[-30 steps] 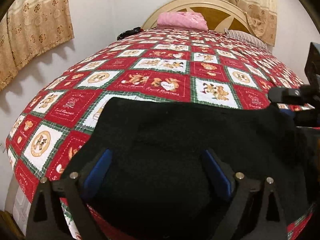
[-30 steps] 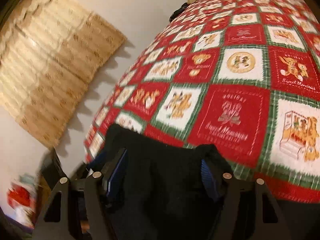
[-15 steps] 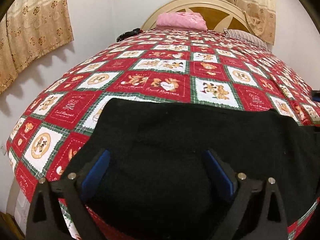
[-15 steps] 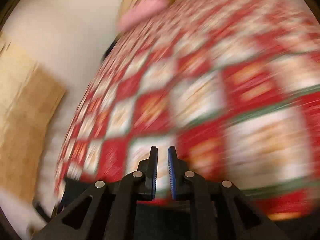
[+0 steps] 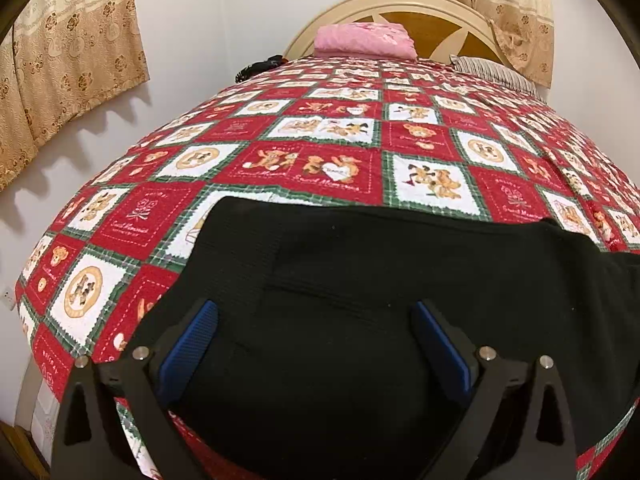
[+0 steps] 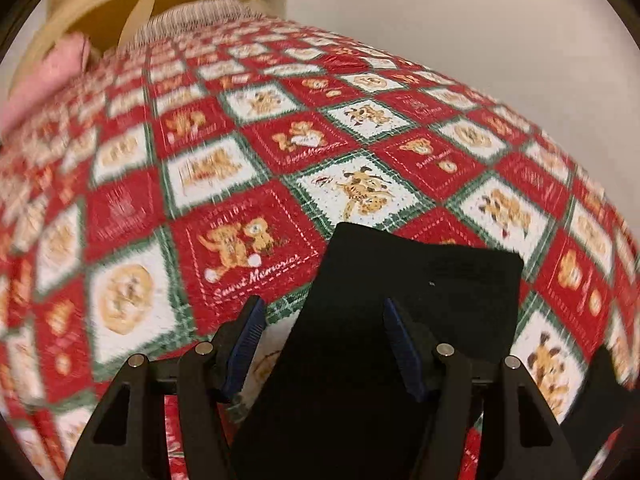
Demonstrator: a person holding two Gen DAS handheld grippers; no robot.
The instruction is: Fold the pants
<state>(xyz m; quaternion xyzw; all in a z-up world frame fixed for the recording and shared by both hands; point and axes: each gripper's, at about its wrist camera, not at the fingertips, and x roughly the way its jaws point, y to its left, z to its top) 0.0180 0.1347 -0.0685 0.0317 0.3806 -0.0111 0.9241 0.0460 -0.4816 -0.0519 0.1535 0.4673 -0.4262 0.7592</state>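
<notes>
Black pants [image 5: 380,280] lie flat on the bed's red patchwork quilt [image 5: 320,140], near its foot. My left gripper [image 5: 314,340] is open, its blue pads spread wide just above the black cloth, holding nothing. In the right wrist view a pant leg end [image 6: 420,280] lies on the quilt [image 6: 200,200]. My right gripper [image 6: 324,336] is open above that leg, with the leg's left edge between its fingers.
A pink folded blanket [image 5: 364,40] and a striped pillow [image 5: 492,72] lie at the wooden headboard [image 5: 420,12]. A dark object [image 5: 260,68] sits at the bed's far left edge. Curtains [image 5: 60,60] hang on the left wall.
My right gripper shut, swung quickly to the right across the bed, then opened over a pant leg end. My left gripper has stayed open over the pants.
</notes>
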